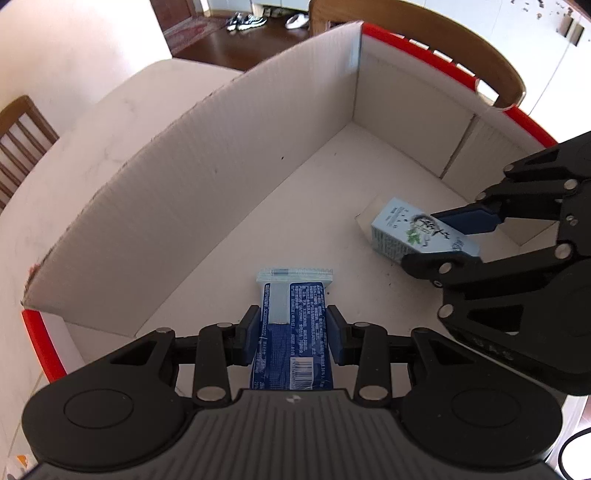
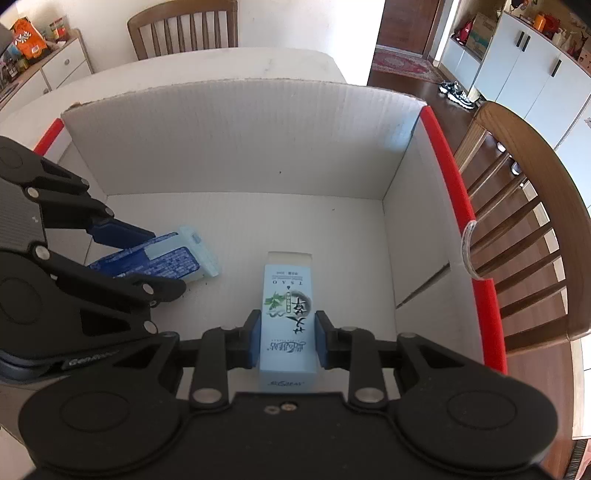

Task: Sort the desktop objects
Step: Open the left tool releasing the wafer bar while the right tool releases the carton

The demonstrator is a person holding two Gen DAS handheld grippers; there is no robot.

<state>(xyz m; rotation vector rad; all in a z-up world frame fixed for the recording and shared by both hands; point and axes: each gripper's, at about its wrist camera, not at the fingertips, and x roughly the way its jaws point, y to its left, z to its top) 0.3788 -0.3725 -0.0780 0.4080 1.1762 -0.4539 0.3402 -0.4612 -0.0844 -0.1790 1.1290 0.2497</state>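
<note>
While the left gripper [image 1: 291, 328] clamps a blue snack packet [image 1: 291, 325], the right gripper [image 2: 288, 339] clamps a pale blue carton [image 2: 288, 314]; both items hang inside the white cardboard box [image 2: 236, 147] on the table [image 2: 221, 66].

box: the cardboard box [image 2: 229, 147] sits on the table [image 2: 207, 70], walls standing up on all sides
left side: the left gripper [image 1: 291, 328] reaches in over the box floor, with the snack packet [image 1: 291, 314] between its fingers
right side: the right gripper [image 2: 288, 339] is in there too, clamped on the small carton [image 2: 288, 306]
spacing: packet and carton near each other, not touching
behind: a chair [image 2: 184, 29] past the table's far edge
right of box: another chair [image 2: 524, 206] just beside that wall
</note>
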